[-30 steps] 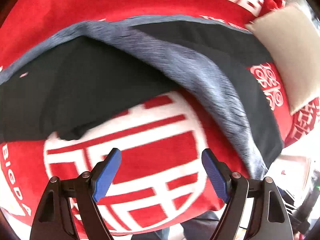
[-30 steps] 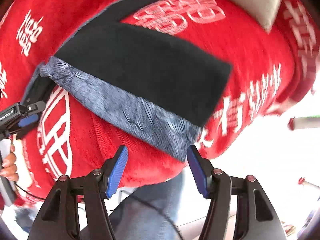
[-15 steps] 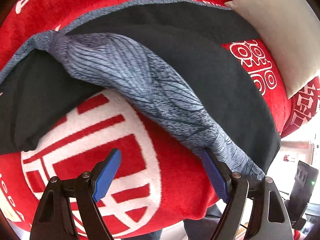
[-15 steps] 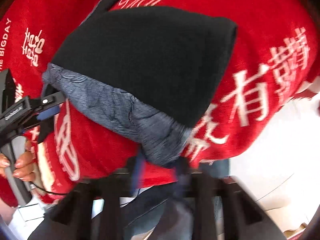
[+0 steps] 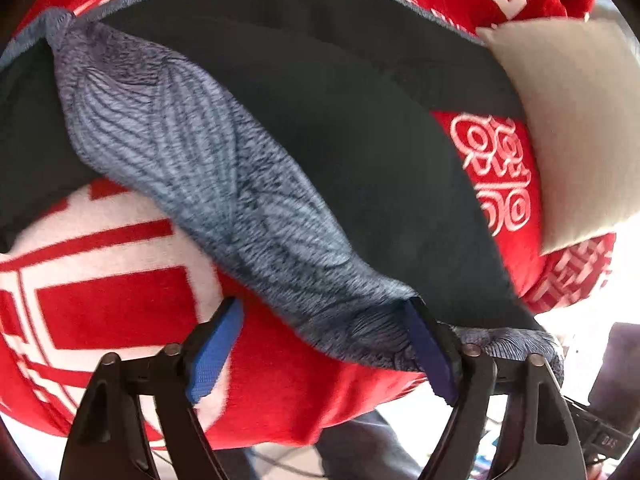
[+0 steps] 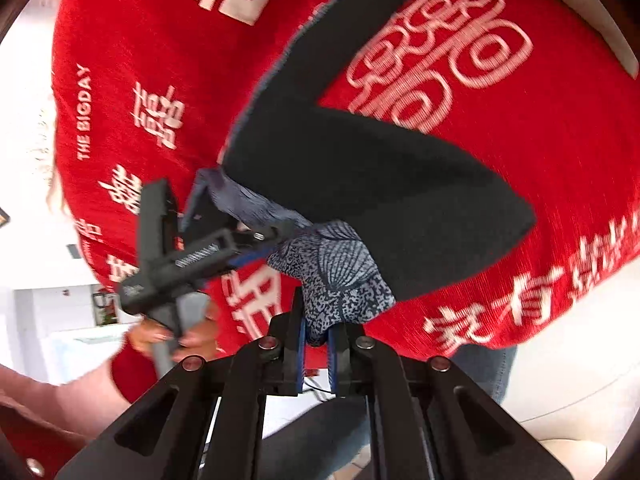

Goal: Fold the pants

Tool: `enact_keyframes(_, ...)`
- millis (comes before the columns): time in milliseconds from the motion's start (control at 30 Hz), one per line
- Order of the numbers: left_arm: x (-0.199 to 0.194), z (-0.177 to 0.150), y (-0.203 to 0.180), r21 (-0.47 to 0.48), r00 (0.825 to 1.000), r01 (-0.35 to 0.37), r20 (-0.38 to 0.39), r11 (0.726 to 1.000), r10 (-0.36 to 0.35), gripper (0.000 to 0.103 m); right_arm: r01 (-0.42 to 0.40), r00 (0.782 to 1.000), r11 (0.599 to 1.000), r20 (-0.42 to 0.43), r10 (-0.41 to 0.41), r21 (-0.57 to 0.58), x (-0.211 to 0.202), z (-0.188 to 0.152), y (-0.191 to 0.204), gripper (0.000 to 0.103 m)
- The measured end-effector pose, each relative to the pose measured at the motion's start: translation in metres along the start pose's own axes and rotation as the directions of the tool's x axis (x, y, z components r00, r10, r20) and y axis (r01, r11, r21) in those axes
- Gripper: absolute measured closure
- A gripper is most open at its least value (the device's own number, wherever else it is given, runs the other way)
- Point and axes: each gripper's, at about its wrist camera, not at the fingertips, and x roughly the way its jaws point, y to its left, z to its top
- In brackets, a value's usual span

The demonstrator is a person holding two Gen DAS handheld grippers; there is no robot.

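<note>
Black pants (image 5: 360, 140) with a grey patterned band (image 5: 224, 184) lie on a red blanket (image 5: 120, 300). My left gripper (image 5: 322, 350) straddles the band's near end. Its jaws are closing: the right pad touches the cloth and the left pad (image 5: 216, 348) stands clear of it. In the right wrist view my right gripper (image 6: 319, 344) is shut on a corner of the grey band (image 6: 336, 272), which is lifted off the blanket, with the black pants (image 6: 380, 184) trailing behind it. The left gripper (image 6: 256, 246) shows there too, at the band's other end.
The red blanket (image 6: 160, 80) with white lettering covers the whole surface and drops off at the near edge. A beige pillow (image 5: 572, 120) lies at the right. A hand (image 6: 188, 340) holds the left gripper's handle. Legs in jeans (image 6: 320, 432) stand at the near edge.
My right gripper shut on the band's corner and raised it. My left gripper slid right to the band, which now lies between its narrowing jaws.
</note>
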Motion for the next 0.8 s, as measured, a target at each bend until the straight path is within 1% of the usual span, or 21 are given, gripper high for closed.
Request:
enact_keyframes(33, 0.002, 0.004, -0.002, -0.010, 1.000, 0.025, -0.012, 1.000, -0.025, 0.059, -0.019, 1.000, 1.000, -0.006, 0.019, 0.004, -0.003, 0.008, 0.001, 0.094)
enact_keyframes(67, 0.005, 0.007, -0.004, -0.025, 0.999, 0.035, -0.027, 0.999, -0.035, 0.069, -0.024, 1.000, 1.000, -0.011, 0.024, 0.004, -0.004, 0.014, 0.002, 0.094)
enact_keyframes(100, 0.007, 0.009, -0.004, -0.035, 0.999, 0.044, -0.029, 0.998, -0.045, 0.074, -0.031, 0.999, 1.000, -0.016, 0.031, 0.003, -0.005, 0.020, 0.003, 0.094)
enact_keyframes(133, 0.006, 0.011, -0.006, -0.043, 0.998, 0.052, -0.022, 0.998, -0.053, 0.084, -0.044, 0.999, 0.999, -0.024, 0.044, 0.003, -0.006, 0.028, 0.003, 0.094)
enact_keyframes(200, 0.001, 0.015, -0.007, -0.049, 0.999, 0.043, -0.017, 0.998, -0.044, 0.087, -0.057, 0.998, 0.998, -0.034, 0.057, 0.004, -0.002, 0.038, 0.006, 0.094)
enact_keyframes(233, -0.005, 0.016, -0.006, -0.055, 0.999, 0.048, -0.007, 0.997, -0.048, 0.092, -0.068, 0.997, 0.998, -0.039, 0.068, 0.006, -0.002, 0.045, 0.008, 0.094)
enact_keyframes(367, -0.025, 0.031, -0.018, -0.065, 0.997, 0.072, 0.039, 0.995, -0.070, 0.092, -0.116, 0.993, 0.993, -0.027, 0.116, 0.000, -0.013, 0.076, 0.015, 0.094)
enact_keyframes(433, -0.041, 0.045, -0.027, -0.051, 0.994, 0.080, 0.078, 0.995, -0.076, 0.092, -0.125, 0.992, 0.992, -0.011, 0.125, -0.019, -0.022, 0.094, 0.021, 0.094)
enact_keyframes(500, -0.052, 0.061, -0.037, -0.043, 0.989, 0.093, 0.117, 0.995, -0.088, 0.092, -0.124, 0.992, 0.990, 0.014, 0.125, -0.063, -0.030, 0.124, 0.035, 0.094)
enact_keyframes(533, -0.060, 0.072, -0.040, -0.041, 0.986, 0.101, 0.135, 0.994, -0.094, 0.092, -0.118, 0.993, 0.990, 0.021, 0.120, -0.080, -0.033, 0.134, 0.040, 0.094)
enact_keyframes(567, -0.060, 0.083, -0.048, -0.036, 0.984, 0.105, 0.151, 0.994, -0.099, 0.092, -0.099, 0.994, 0.988, 0.034, 0.104, -0.117, -0.038, 0.152, 0.048, 0.094)
enact_keyframes(667, -0.074, 0.119, -0.056, -0.015, 0.973, 0.100, 0.213, 0.995, -0.094, 0.092, -0.051, 0.997, 0.981, 0.050, 0.061, -0.188, -0.042, 0.195, 0.066, 0.094)
enact_keyframes(733, -0.074, 0.144, -0.065, 0.007, 0.965, 0.081, 0.249, 0.997, -0.080, 0.092, -0.010, 0.998, 0.973, 0.051, 0.022, -0.233, -0.041, 0.224, 0.075, 0.094)
enact_keyframes(800, -0.067, 0.167, -0.070, 0.017, 0.962, 0.063, 0.265, 0.998, -0.065, 0.092, 0.039, 0.998, 0.963, 0.048, -0.027, -0.268, -0.036, 0.254, 0.079, 0.094)
